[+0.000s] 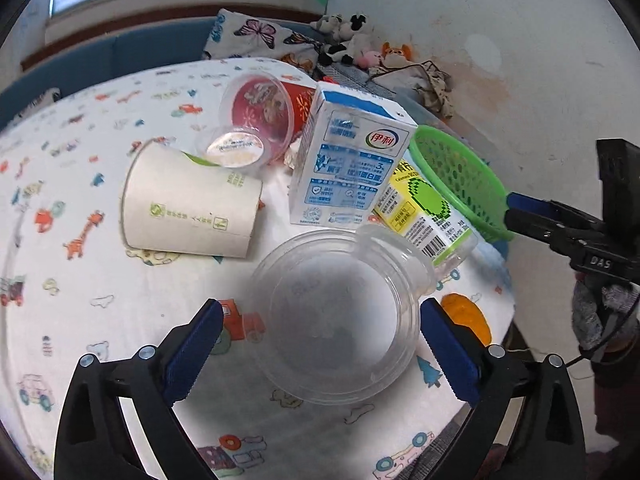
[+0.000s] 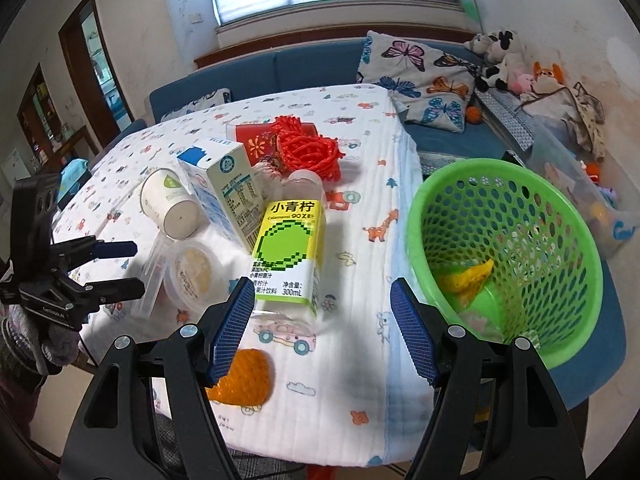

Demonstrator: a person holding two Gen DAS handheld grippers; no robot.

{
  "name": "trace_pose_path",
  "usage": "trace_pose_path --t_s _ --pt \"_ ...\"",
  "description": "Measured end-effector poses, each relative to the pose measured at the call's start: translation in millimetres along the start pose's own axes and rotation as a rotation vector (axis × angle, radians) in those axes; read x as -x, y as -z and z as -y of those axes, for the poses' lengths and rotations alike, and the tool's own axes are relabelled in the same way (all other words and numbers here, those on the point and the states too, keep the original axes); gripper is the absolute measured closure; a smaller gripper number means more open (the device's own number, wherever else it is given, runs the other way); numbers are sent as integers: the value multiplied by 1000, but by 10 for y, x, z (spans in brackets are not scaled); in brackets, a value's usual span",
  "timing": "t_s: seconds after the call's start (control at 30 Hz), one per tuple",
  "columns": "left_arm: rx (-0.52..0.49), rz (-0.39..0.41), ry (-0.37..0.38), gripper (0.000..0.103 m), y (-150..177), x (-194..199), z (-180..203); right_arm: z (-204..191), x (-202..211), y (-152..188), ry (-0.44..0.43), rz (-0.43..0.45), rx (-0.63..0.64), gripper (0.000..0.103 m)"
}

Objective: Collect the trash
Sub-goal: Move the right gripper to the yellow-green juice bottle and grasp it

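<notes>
Trash lies on a table with a patterned cloth. My left gripper is open, its blue pads on either side of a clear plastic bowl and apart from it. Behind the bowl are a tipped paper cup, a blue-white milk carton, a lime juice bottle, a small lidded pudding cup and a red lidded cup. My right gripper is open and empty, just in front of the juice bottle. A green basket at the table's right edge holds yellow scraps.
An orange flat piece lies at the near table edge. A red mesh net sits behind the bottle. A blue sofa with a butterfly pillow and plush toys stands behind the table.
</notes>
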State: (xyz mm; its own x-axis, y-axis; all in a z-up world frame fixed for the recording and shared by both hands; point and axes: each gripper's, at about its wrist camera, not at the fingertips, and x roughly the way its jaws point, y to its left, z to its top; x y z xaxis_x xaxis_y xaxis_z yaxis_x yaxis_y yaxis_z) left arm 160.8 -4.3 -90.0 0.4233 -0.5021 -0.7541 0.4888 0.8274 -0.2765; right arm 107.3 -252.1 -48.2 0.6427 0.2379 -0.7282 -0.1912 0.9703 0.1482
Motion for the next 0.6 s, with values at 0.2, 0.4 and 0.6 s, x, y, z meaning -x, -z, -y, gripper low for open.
trace_pose_path --t_s 0.2,0.4,0.6 --pt "-27 -12 45 8 -7 -53 -16 -101 -125 -62 -28 -31 27 32" --pt "-53 -18 75 8 -3 -91 7 -185 -196 -90 -56 -46 49 30" --pt "-48 -36 77 8 -5 -166 -11 -215 -272 -118 -63 -63 64 30"
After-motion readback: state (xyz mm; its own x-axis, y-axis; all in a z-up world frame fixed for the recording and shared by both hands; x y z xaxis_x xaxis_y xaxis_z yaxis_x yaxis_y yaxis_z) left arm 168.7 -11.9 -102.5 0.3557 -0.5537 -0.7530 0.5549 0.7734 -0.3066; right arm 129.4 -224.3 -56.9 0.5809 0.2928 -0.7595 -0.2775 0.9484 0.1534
